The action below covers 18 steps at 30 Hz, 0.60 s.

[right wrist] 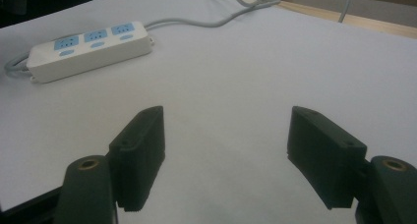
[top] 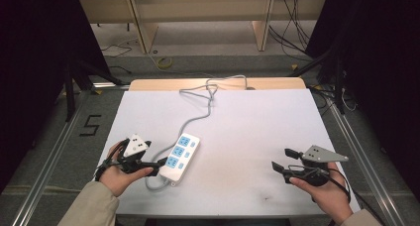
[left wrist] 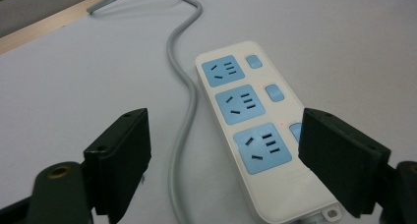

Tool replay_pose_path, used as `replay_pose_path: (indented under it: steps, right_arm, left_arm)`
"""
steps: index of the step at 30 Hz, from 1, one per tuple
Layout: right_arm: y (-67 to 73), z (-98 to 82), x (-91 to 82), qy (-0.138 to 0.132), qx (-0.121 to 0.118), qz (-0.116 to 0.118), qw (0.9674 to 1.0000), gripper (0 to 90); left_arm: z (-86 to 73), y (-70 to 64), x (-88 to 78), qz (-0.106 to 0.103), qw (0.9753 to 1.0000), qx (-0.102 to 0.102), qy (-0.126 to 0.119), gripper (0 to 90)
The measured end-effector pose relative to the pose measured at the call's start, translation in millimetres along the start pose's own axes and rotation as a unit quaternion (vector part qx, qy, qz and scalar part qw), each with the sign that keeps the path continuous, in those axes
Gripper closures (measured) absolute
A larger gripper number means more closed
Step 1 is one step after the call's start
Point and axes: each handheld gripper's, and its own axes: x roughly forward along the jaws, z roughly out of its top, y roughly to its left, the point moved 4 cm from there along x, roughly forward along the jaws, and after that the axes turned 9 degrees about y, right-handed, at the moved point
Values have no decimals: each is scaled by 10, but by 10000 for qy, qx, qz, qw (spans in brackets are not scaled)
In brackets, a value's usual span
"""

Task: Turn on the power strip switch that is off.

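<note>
Power strip (top: 180,156) is lying on the white table (top: 247,137) at 8 o'clock from center in the high view, left gripper (top: 161,165) sitting just beside its near end, jaws spread. Left gripper view: jaws are straddling the strip's near end. Right gripper view: right gripper (right wrist: 223,150) is gaping open, strip at 10 o'clock.
</note>
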Motion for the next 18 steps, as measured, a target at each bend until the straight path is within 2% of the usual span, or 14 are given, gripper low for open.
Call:
replay_pose_path:
  steps: [18]
  right_arm:
    - [-4, -4, 1, 19, -28, -11, 10000, 310]
  left_arm:
    - [-69, 23, -21, 48, 10000, -39, 41, 198]
